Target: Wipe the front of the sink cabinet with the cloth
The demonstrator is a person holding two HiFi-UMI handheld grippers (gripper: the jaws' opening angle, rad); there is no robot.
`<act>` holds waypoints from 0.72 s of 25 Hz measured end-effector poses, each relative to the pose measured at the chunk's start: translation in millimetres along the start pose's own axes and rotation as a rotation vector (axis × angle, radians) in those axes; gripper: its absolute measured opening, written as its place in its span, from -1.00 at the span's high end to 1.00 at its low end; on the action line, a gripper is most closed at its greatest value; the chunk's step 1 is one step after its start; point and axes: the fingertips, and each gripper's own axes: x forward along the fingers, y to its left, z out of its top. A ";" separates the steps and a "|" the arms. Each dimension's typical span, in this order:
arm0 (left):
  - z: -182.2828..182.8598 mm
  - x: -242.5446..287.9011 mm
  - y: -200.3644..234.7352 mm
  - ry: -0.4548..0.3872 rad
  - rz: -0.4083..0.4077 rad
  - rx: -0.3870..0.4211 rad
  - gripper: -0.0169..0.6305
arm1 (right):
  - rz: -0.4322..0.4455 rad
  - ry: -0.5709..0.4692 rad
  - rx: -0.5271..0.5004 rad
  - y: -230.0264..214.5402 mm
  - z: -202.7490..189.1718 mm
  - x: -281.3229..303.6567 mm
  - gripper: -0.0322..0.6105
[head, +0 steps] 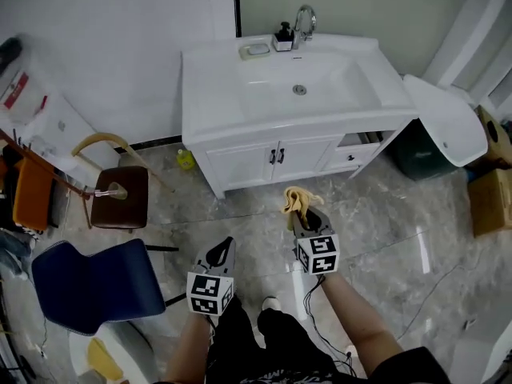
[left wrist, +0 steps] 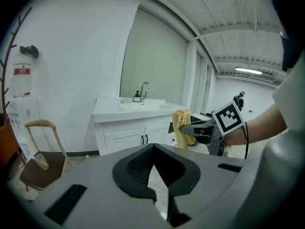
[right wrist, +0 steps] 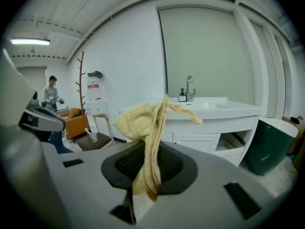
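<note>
A white sink cabinet (head: pixel 276 157) with two doors and black handles stands against the back wall, also visible as the cabinet (left wrist: pixel 138 136) and the cabinet (right wrist: pixel 209 140). My right gripper (head: pixel 308 218) is shut on a yellow cloth (head: pixel 298 201), held above the floor in front of the doors, apart from them. The cloth (right wrist: pixel 150 132) bunches up out of the jaws. My left gripper (head: pixel 222 252) hangs lower and to the left, jaws together with nothing between them. The left gripper view shows the right gripper (left wrist: pixel 188 128) with the cloth (left wrist: pixel 181 127).
A faucet (head: pixel 303 20) and soap dish (head: pixel 256 50) sit on the basin top. A drawer (head: pixel 364 146) at the cabinet's right stands open beside a green bin (head: pixel 424 150). A brown chair (head: pixel 120 196), a blue chair (head: pixel 92 282) and an orange seat (head: pixel 32 194) crowd the left.
</note>
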 end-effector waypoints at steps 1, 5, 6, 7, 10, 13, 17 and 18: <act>6.8 -11.0 -6.4 -0.008 0.003 -0.015 0.91 | 0.004 -0.003 -0.001 1.8 8.9 -11.3 0.66; 22.8 -53.7 -25.2 -0.014 -0.002 -0.021 0.91 | -0.015 -0.025 0.016 6.5 35.2 -50.9 0.65; 24.3 -63.2 -26.9 -0.011 -0.006 -0.015 0.91 | -0.026 -0.030 0.027 8.3 39.1 -59.1 0.66; 25.9 -71.7 -26.6 -0.010 -0.009 -0.009 0.91 | -0.036 -0.037 0.040 10.8 43.2 -66.2 0.66; 34.2 -94.8 -17.9 -0.025 -0.014 0.001 0.91 | -0.059 -0.056 0.058 24.8 56.1 -84.7 0.65; 41.2 -120.7 -8.2 -0.058 -0.029 0.008 0.91 | -0.088 -0.058 0.053 46.0 60.4 -104.5 0.66; 31.2 -160.1 0.8 -0.056 -0.082 0.041 0.91 | -0.148 -0.066 0.068 81.8 56.6 -132.8 0.66; 26.4 -169.9 4.1 -0.051 -0.098 0.050 0.91 | -0.159 -0.069 0.080 93.2 54.0 -137.9 0.66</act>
